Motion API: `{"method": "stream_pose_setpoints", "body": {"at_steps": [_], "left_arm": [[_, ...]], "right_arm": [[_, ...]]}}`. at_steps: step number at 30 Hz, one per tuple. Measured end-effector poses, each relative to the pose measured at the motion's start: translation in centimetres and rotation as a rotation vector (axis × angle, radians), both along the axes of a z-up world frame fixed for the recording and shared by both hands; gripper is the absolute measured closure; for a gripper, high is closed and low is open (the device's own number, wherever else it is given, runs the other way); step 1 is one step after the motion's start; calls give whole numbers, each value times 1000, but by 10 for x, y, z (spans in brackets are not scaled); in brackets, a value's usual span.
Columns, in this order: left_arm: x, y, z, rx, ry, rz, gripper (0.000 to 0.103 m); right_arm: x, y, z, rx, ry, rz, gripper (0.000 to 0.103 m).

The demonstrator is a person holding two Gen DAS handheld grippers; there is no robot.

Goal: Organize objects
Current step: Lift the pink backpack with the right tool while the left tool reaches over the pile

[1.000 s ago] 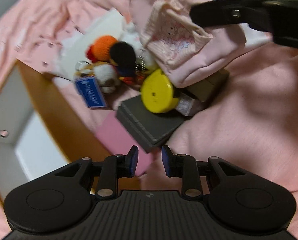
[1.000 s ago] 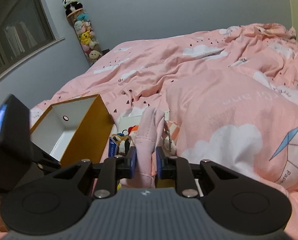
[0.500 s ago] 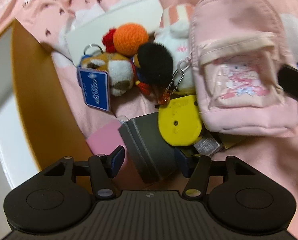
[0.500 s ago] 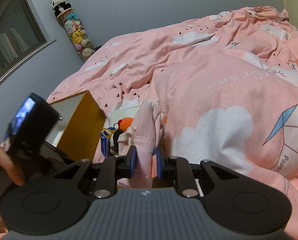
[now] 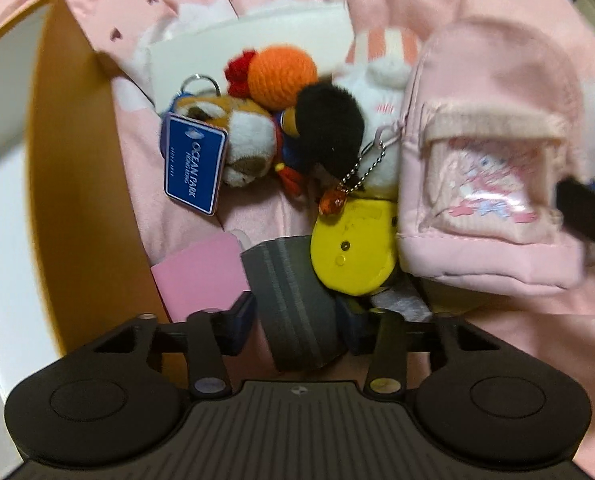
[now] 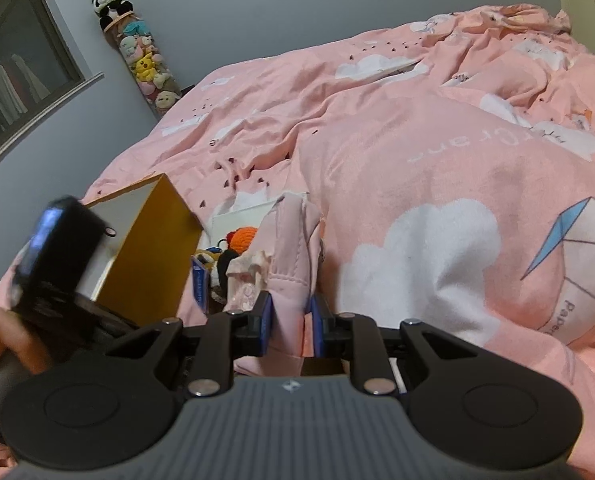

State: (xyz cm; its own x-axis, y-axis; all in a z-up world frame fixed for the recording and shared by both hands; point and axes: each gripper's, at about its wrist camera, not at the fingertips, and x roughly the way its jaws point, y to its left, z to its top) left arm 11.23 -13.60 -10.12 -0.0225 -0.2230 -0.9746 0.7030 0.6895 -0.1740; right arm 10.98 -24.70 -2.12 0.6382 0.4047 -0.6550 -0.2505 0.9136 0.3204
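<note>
A pile of small things lies on the pink bedspread. My left gripper (image 5: 297,326) is open, its fingers on either side of a dark grey case (image 5: 293,296). A yellow disc (image 5: 353,248) rests on the case, a pink card (image 5: 201,276) lies to its left. Plush keychains (image 5: 265,128) with a blue Ocean Park tag (image 5: 195,164) lie beyond. My right gripper (image 6: 289,328) is shut on the small pink backpack (image 6: 289,256), which also shows in the left wrist view (image 5: 485,184).
An open orange box (image 5: 77,184) with a white inside stands left of the pile; it also shows in the right wrist view (image 6: 145,252). A white flat box (image 5: 249,52) lies behind the plushes. Rumpled pink bedding (image 6: 417,140) extends far and right.
My left gripper has opened and moved down onto the pile, and now straddles the grey case. My right gripper still holds the pink backpack, with little movement.
</note>
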Motion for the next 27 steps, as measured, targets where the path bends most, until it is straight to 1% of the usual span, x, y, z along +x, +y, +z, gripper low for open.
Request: {"method": "stream_pose_setpoints", "body": {"at_steps": [2, 4, 5, 6, 7, 8, 9, 12, 14, 16, 17, 19, 20, 22, 23, 25, 26, 27], "left_arm": [[-2, 7, 6, -56, 27, 4, 58], [-7, 13, 11, -112, 29, 23, 58], [-10, 15, 13, -135, 37, 19, 62], [-14, 17, 15, -182, 56, 19, 72], [-17, 16, 17, -216, 75, 21, 72], [-19, 15, 18, -244, 109, 11, 81], [-22, 9, 15, -241, 117, 18, 89], [-28, 2, 5, -207, 124, -1, 89], [-24, 6, 6, -228, 143, -21, 88], [-20, 8, 17, -233, 109, -73, 88], [-18, 7, 24, -221, 68, -115, 87], [-12, 2, 34, -179, -9, -239, 80], [-10, -2, 36, -151, -22, -311, 75], [-2, -10, 36, -89, -68, -449, 74], [-1, -13, 36, -50, 3, -617, 73], [-1, -15, 32, 0, -22, -756, 70], [-3, -15, 31, 29, -14, -860, 67], [-6, -17, 28, 57, -18, -941, 61]], "right_arm": [[-2, -1, 4, -28, -18, -22, 82], [-3, -3, 7, -43, -31, -40, 82], [-4, -4, 8, -55, -35, -54, 83], [-4, -5, 9, -67, -40, -65, 84], [-4, -6, 10, -72, -39, -70, 84], [-5, -8, 10, -68, -33, -71, 84], [-5, -8, 9, -67, -28, -71, 84], [-7, -6, 10, -81, -24, -64, 84], [-9, -6, 11, -83, -31, -60, 84], [-10, -7, 10, -82, -29, -66, 84], [-10, -7, 10, -82, -26, -70, 84], [-9, -8, 10, -73, -31, -69, 84], [-10, -9, 10, -69, -35, -64, 84], [-9, -7, 11, -70, -45, -52, 84], [-9, -6, 12, -72, -49, -47, 84], [-7, -4, 15, -72, -65, -34, 84], [-7, -4, 17, -76, -81, -26, 84], [-6, -3, 19, -83, -94, -20, 84]]}}
